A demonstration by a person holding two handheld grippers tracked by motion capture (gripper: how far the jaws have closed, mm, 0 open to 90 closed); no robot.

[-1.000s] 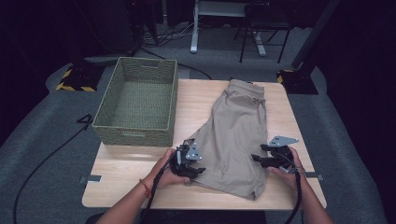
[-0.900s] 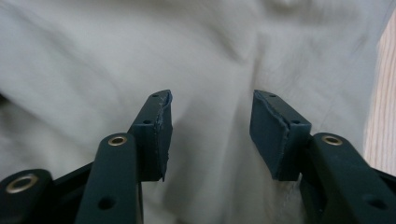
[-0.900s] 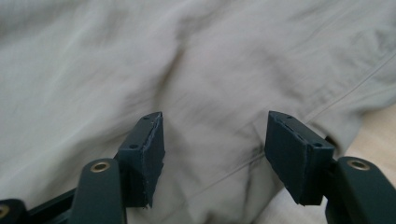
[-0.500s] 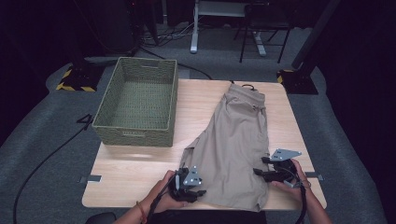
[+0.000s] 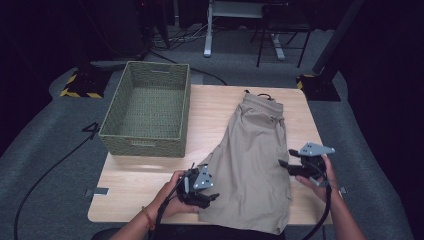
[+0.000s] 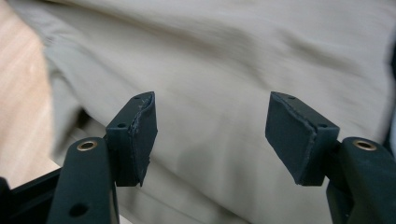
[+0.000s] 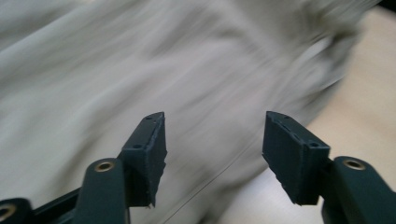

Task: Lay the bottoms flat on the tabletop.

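Both hems dropped — the left hand-held gripper (image 5: 212,197) has just spread, the right hand-held gripper (image 5: 284,165) stands apart too (nothing pinched); shorts (image 5: 252,160) lie at the worktop's (image 5: 145,175) near edge, seemingly ready for folding.

basket (image 5: 150,112) blocks table's far left | bare wood (image 5: 135,177) before it free | shorts (image 5: 252,160) cover middle

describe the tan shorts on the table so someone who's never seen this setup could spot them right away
Start at the light wooden table. The woven basket fills its left half; the tan shorts lie flat on the right half, drawstring waistband at the far edge, hem over the near edge. They are the only cloth on the table.
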